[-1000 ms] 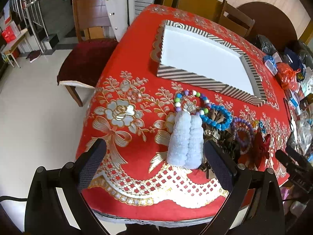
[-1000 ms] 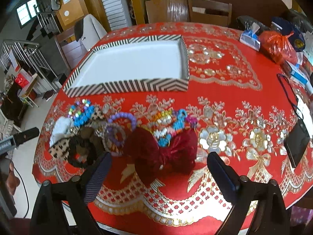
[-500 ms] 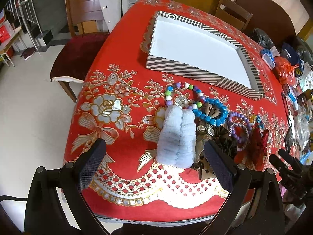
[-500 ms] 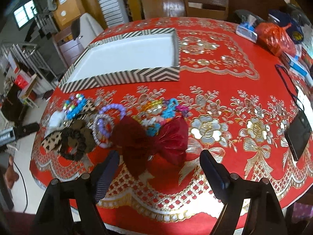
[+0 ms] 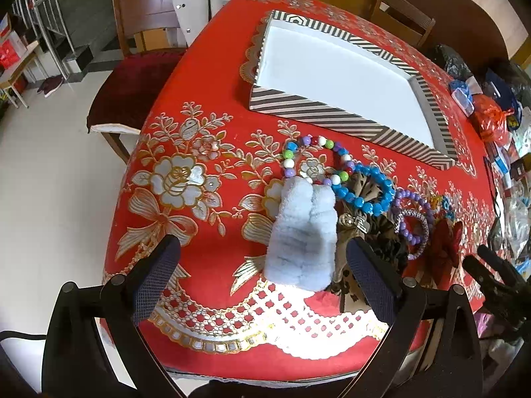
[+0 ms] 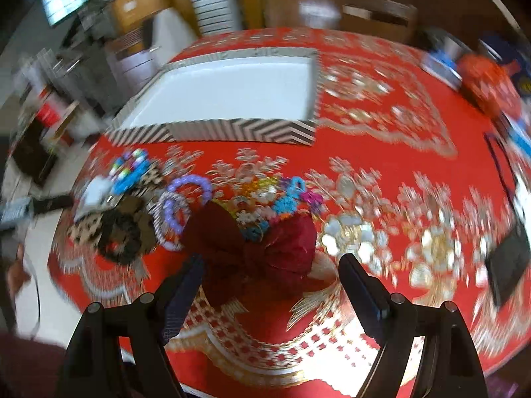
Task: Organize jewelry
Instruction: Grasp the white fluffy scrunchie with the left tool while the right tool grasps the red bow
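A pile of jewelry and hair things lies near the front edge of the red table. In the left wrist view my left gripper [image 5: 262, 275] is open, just short of a fluffy pale-blue scrunchie [image 5: 303, 233]. Behind it lie a multicolour bead bracelet [image 5: 313, 161], a blue bead bracelet [image 5: 371, 187] and purple bracelets [image 5: 413, 220]. In the blurred right wrist view my right gripper [image 6: 270, 282] is open, its fingers either side of a dark red bow [image 6: 252, 248]. A striped empty white tray [image 5: 338, 69] stands behind; it also shows in the right wrist view [image 6: 232, 129].
Leopard-print and dark scrunchies [image 6: 113, 232] lie left of the bow, colourful clips [image 6: 282, 199] behind it. Bags and boxes [image 5: 491, 112] crowd the table's right side. A black phone or pouch [image 6: 507, 258] lies at right. Chairs [image 5: 142, 16] stand around the table.
Both grippers have moved closer to the pile; the scrunchie and the bow now look larger between the fingers. The right wrist view is blurred by motion. Nothing on the table has shifted.
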{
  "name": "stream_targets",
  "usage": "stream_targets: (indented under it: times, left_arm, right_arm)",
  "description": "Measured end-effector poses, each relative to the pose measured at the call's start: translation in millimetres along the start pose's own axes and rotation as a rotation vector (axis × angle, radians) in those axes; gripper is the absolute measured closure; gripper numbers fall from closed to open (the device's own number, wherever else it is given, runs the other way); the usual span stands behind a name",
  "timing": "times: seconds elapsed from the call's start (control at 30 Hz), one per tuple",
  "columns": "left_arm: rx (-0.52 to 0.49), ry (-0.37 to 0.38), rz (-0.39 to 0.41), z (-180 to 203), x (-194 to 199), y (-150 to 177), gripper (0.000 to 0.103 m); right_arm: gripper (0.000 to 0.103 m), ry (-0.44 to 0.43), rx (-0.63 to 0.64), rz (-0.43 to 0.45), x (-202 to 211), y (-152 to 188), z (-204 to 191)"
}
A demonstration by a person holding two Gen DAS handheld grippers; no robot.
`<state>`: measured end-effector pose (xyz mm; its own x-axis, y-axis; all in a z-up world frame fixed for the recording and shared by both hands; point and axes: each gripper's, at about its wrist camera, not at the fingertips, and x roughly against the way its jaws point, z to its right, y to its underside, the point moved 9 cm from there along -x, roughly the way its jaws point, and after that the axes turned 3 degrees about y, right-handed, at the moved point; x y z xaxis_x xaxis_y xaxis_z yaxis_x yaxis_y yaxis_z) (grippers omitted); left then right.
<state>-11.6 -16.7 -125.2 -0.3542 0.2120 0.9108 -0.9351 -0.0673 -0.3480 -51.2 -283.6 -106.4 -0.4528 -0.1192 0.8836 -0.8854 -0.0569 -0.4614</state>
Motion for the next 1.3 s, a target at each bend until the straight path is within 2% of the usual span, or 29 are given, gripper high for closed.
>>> stream_targets:
  times: [0.03, 0.1, 0.17, 0.27, 0.43, 0.53, 0.63, 0.67, 0.7, 0.77, 0.97, 1.07, 1.17, 1.27, 1.3]
  left_arm:
    - [0.008, 0.002, -0.002, -1, -1, 0, 0.003]
    - [0.020, 0.002, -0.009, -2, -3, -1, 0.003]
    - [0.019, -0.002, -0.014, -2, -4, -2, 0.003]
    - [0.017, -0.015, -0.015, -4, -4, -2, 0.003]
    - [0.067, -0.037, -0.030, -16, -9, -2, 0.003]
    - [0.105, -0.047, -0.043, -23, -14, -1, 0.003]
    - [0.117, -0.054, -0.049, -24, -17, -2, 0.003]
    - [0.116, -0.054, -0.049, -23, -17, -3, 0.003]
    - [0.117, -0.055, -0.048, -23, -17, -3, 0.003]
    - [0.121, -0.054, -0.044, -23, -17, -5, 0.003]
    - [0.115, -0.039, -0.021, -18, -13, -14, 0.003]
    - [0.074, -0.033, -0.021, -9, -12, -11, 0.003]
    - [0.024, -0.017, -0.038, 5, -16, -7, 0.003]
    - [-0.008, -0.019, -0.049, 12, -22, -6, 0.003]
    - [-0.016, -0.012, -0.051, 14, -24, -5, 0.004]
  right_arm:
    - [0.032, -0.015, 0.076, -0.002, -1, -2, -2]
    - [0.035, -0.022, 0.205, -0.017, -6, -4, -6]
    - [0.035, -0.076, 0.334, -0.042, -8, -1, -16]
    - [0.035, -0.151, 0.461, -0.087, -16, 2, -30]
    - [0.035, -0.208, 0.575, -0.171, -31, 4, -40]
    - [0.035, -0.207, 0.624, -0.230, -44, 8, -39]
    - [0.034, -0.223, 0.610, -0.333, -54, 23, -32]
    - [0.035, -0.239, 0.607, -0.324, -50, 27, -32]
    - [0.035, -0.298, 0.568, -0.360, -44, 35, -35]
    - [0.035, -0.355, 0.500, -0.358, -33, 39, -37]
    - [0.035, -0.236, 0.327, -0.224, -33, 17, -27]
    - [0.035, -0.170, 0.372, -0.162, -33, 14, -44]
    - [0.035, -0.097, 0.418, -0.145, -45, 22, -62]
    - [0.040, -0.069, 0.385, -0.154, -53, 30, -59]
    - [0.046, -0.069, 0.372, -0.139, -51, 30, -58]
